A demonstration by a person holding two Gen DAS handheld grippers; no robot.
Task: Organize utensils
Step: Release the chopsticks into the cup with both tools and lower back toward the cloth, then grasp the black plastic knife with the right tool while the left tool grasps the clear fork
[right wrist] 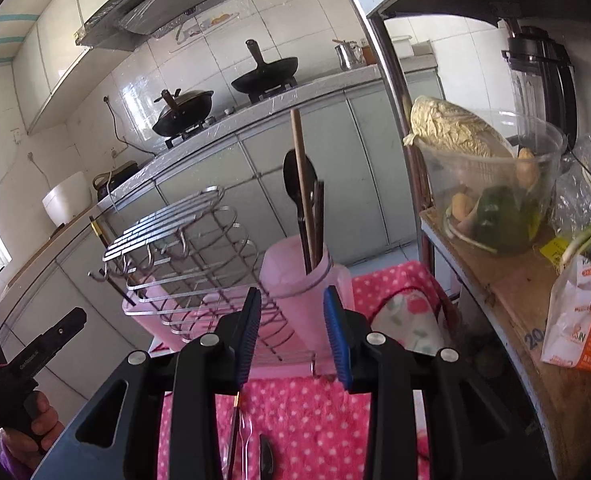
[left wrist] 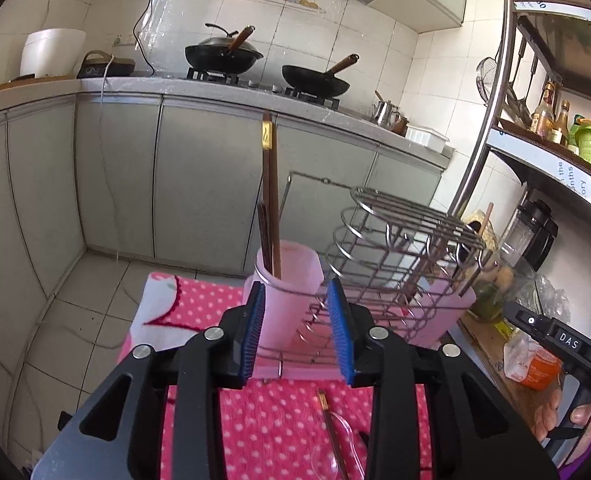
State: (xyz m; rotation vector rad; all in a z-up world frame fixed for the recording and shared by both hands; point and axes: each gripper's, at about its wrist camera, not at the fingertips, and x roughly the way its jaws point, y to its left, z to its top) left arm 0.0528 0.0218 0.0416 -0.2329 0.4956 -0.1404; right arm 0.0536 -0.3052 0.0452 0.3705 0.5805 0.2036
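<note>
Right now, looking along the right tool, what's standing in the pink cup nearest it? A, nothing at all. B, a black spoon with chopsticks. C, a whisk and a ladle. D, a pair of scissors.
B: in the right wrist view a black spoon and chopsticks stand upright in the pink cup beyond the open right tool.
</note>
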